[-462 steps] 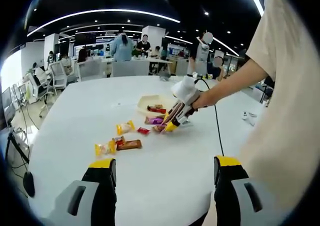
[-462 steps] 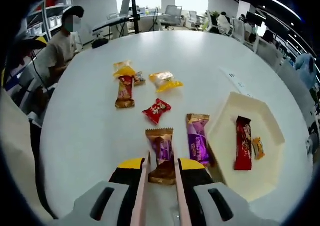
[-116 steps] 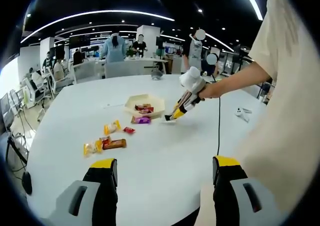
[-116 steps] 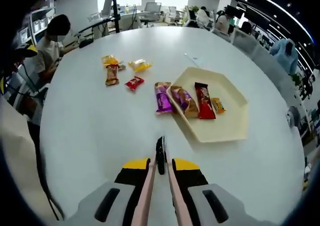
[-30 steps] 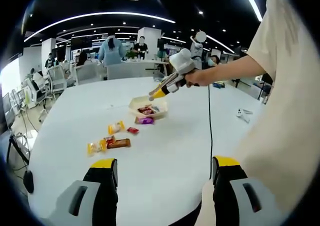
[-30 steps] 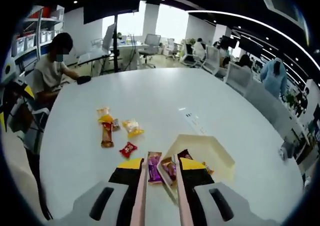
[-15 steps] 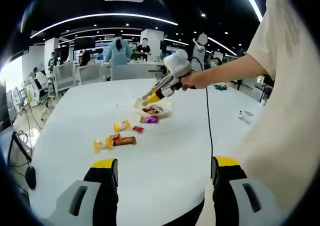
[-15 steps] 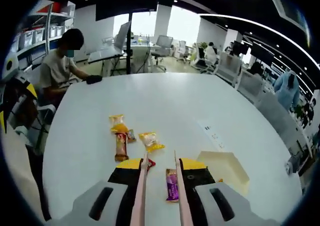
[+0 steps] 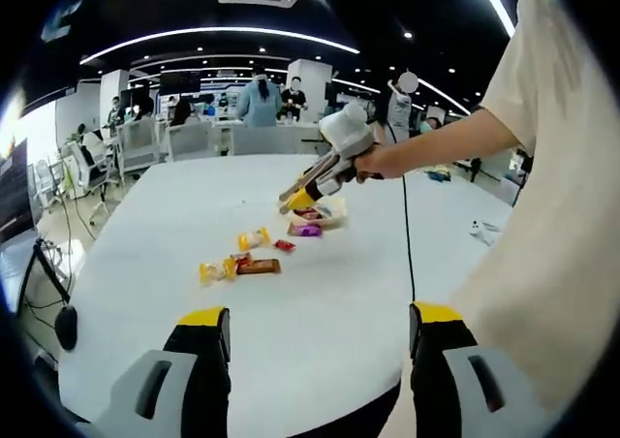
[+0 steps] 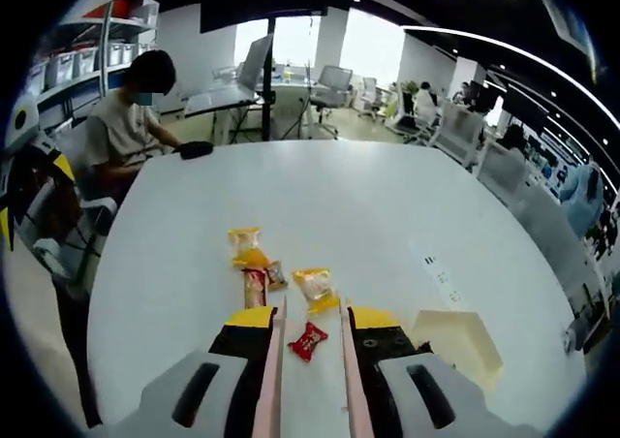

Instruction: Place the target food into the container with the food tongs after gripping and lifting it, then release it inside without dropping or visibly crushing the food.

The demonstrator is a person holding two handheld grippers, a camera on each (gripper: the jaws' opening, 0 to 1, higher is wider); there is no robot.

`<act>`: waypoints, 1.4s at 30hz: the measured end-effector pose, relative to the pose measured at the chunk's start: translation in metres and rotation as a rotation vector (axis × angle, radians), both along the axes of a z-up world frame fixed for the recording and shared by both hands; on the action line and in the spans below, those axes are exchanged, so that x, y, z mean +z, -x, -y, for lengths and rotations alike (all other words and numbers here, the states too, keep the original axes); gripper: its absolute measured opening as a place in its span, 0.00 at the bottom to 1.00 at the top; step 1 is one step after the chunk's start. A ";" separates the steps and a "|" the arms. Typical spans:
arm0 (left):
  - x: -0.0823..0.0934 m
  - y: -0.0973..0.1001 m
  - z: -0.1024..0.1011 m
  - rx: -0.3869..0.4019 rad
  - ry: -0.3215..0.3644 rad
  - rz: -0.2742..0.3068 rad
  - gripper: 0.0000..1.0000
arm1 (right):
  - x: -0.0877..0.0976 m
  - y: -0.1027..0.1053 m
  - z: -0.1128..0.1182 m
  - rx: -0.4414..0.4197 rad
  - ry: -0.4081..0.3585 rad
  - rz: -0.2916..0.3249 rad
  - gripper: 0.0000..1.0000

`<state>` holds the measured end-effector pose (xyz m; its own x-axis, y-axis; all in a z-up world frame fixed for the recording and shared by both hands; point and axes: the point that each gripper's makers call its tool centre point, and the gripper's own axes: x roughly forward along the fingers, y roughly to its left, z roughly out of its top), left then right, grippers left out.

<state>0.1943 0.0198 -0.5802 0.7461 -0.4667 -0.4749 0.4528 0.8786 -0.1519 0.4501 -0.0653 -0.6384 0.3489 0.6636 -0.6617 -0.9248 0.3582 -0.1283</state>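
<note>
Several wrapped snacks lie loose on the round white table, and the small red-wrapped candy sits framed between the parted, empty jaws of the right gripper, which hangs above the table with the cream hexagonal tray just to its right. To do this well, lower straight down over the candy and close gently across its narrow width. The left gripper is open and empty, held back near the table's edge.
</note>
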 end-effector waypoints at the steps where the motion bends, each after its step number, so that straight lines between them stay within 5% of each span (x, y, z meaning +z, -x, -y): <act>1: 0.000 0.000 -0.002 0.003 -0.003 -0.001 0.75 | -0.001 0.001 -0.002 0.004 0.002 -0.002 0.27; 42: -0.012 0.011 -0.046 0.095 0.020 -0.044 0.75 | -0.042 0.029 -0.066 0.091 0.013 -0.094 0.28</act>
